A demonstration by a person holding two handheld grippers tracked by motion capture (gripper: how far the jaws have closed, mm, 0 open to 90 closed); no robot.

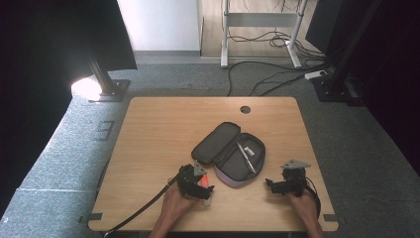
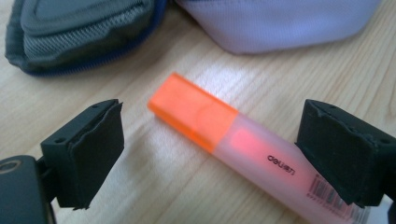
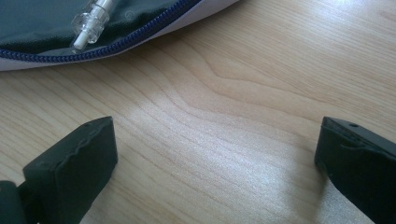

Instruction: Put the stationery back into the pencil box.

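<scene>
Closest to me, the left tool point(image 2: 210, 154) sits low over the wooden surface point(image 1: 163, 134) with its jaws spread wide on either side of an orange highlighter point(image 2: 243, 149), the right-hand jaw just about at the barrel, the other apart from it. That highlighter lies flat, its orange cap pointing toward the open pencil case point(image 1: 230, 153) just beyond. A pen point(image 1: 246, 156) rests inside the case. Off to the right, the right tool point(image 3: 215, 158) hovers over bare wood, jaws released, holding nothing, near the case's zipped edge.
</scene>
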